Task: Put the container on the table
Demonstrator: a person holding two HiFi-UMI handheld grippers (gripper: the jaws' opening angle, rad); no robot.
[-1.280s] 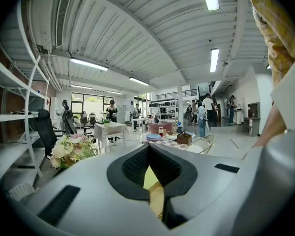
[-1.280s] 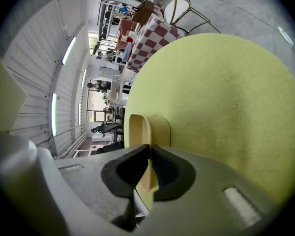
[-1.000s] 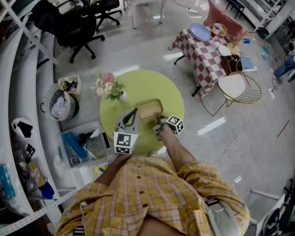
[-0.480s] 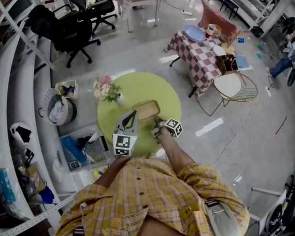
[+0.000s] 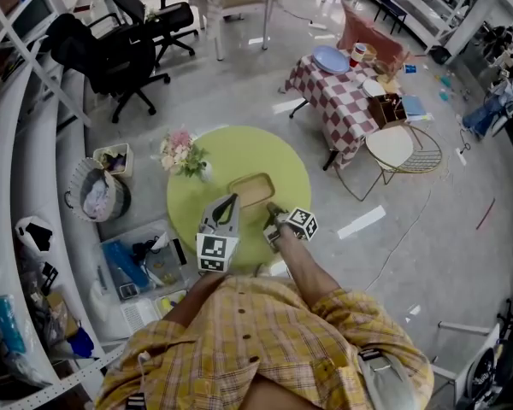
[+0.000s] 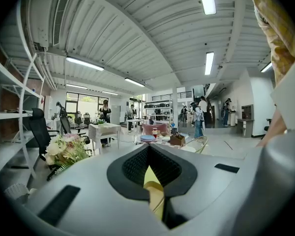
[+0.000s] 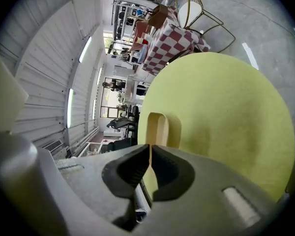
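The round green bench [image 5: 232,154] carries the tan container [image 5: 250,190] flat near its middle, and just beside it hover the left gripper [image 5: 232,201] and right gripper [image 5: 274,213], jaws clenched on nothing.

A round yellow-green table [image 5: 269,156] stands on the grey floor at the middle of the head view. A shallow tan container [image 5: 250,190] lies flat near its centre, and flowers [image 5: 183,154] stand at its upper-left edge, well apart from the container.
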